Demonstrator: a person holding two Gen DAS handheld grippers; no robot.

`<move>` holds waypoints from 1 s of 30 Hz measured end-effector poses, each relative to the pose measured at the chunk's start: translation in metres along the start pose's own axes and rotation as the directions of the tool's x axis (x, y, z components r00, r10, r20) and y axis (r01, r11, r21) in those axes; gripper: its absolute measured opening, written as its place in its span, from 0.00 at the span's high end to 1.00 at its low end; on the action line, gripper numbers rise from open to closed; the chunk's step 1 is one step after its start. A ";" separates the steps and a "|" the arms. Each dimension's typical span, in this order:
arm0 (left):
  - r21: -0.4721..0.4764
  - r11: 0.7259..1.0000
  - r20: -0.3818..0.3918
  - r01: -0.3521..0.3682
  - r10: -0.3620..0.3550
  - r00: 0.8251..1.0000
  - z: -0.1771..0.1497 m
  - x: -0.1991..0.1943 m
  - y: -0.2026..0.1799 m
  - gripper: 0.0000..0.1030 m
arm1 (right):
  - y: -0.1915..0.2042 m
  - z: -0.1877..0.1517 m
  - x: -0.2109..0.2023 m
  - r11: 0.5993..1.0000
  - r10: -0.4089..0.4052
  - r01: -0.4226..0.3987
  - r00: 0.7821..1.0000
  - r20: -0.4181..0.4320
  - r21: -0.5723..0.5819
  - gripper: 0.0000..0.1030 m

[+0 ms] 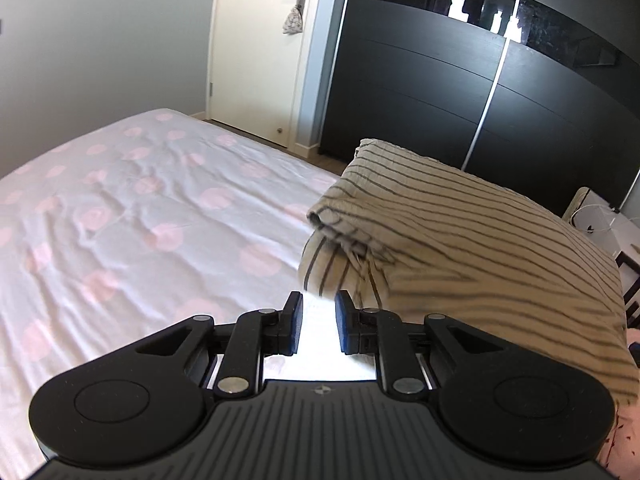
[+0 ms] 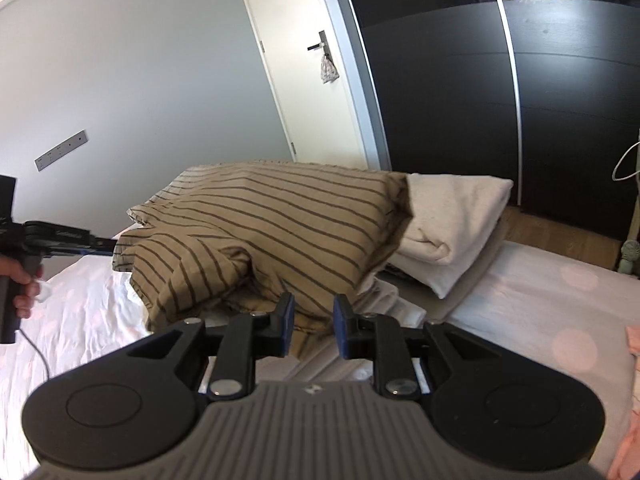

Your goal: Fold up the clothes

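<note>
Tan striped shirt looks soft and floppy on the bed; best pinched at its hem corners. Left hand-held gripper and right hand-held gripper gape, empty.

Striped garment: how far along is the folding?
Done: the striped garment looks folded into a bundle, resting on a white folded stack. In hand: nothing; the left gripper and right gripper are open. Left: a pink item lies at the bed's edge.
</note>
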State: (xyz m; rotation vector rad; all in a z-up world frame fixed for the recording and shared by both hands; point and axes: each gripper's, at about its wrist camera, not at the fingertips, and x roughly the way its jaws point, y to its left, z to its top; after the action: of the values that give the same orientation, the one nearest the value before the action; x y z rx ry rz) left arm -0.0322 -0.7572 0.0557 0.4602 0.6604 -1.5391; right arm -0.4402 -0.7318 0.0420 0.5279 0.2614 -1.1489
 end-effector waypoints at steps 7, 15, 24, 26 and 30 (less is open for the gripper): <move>0.040 0.999 0.050 -0.023 0.021 0.999 -0.017 -0.069 -0.051 0.73 | 0.015 0.010 -0.048 0.999 0.023 -0.020 0.997 0.076 -0.036 0.60; 0.067 0.997 0.107 -0.036 0.029 0.994 -0.039 -0.136 -0.112 0.39 | 0.045 0.025 -0.092 0.996 0.047 -0.038 0.991 0.128 -0.077 0.31; 0.117 0.979 0.177 -0.166 0.144 0.974 -0.076 -0.179 -0.159 0.28 | 0.075 0.018 -0.120 0.994 0.015 0.002 0.988 0.153 -0.113 0.05; 0.094 0.983 0.190 -0.156 0.136 0.972 -0.084 -0.187 -0.164 0.27 | 0.076 0.014 -0.128 0.995 0.018 -0.002 0.987 0.162 -0.099 0.05; 0.034 0.992 0.202 -0.125 0.116 0.973 -0.098 -0.198 -0.171 0.27 | 0.080 0.004 -0.139 0.994 -0.020 0.037 0.987 0.157 -0.102 0.04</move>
State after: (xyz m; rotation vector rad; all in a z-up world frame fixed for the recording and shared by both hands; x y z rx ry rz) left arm -0.1957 -0.5440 0.1326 0.3677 0.4345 -1.4651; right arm -0.4225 -0.5987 0.1298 0.3410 0.1933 -1.1910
